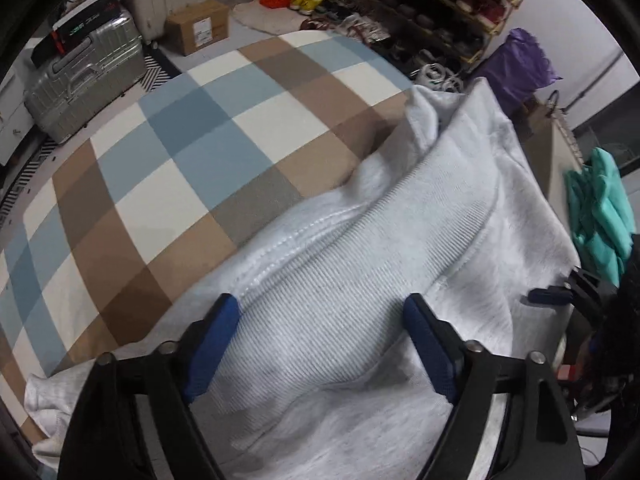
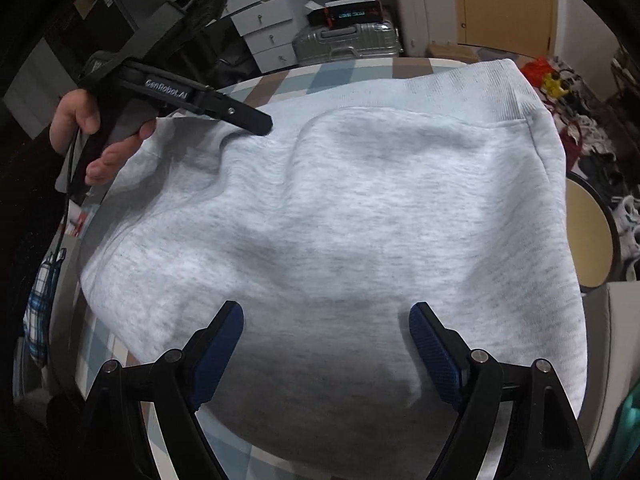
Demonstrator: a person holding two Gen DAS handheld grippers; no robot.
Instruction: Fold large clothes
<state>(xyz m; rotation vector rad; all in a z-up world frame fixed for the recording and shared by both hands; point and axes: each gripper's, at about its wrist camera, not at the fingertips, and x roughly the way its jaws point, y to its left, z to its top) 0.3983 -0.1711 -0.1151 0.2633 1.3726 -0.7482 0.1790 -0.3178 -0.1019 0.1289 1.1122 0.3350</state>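
Observation:
A light grey sweatshirt (image 2: 344, 208) lies folded on the checked tablecloth (image 1: 168, 168). In the left wrist view its ribbed hem band (image 1: 360, 256) runs diagonally, with a bunched part (image 1: 420, 120) beyond it. My left gripper (image 1: 322, 312) is open and sits just above the ribbed band, jaws wide on either side of it. In the right wrist view it (image 2: 256, 120) shows at the sweatshirt's far left edge, held by a hand (image 2: 104, 140). My right gripper (image 2: 326, 316) is open and empty over the near part of the sweatshirt; its tip (image 1: 548, 295) shows in the left wrist view.
A silver suitcase (image 1: 88, 80) and a cardboard box (image 1: 198, 28) stand beyond the table. A shoe rack (image 1: 448, 8) and a purple bag (image 1: 516, 64) stand at the right. A teal garment (image 1: 600, 212) hangs at the right. White drawers (image 2: 264, 24) and a round stool (image 2: 588, 232) are nearby.

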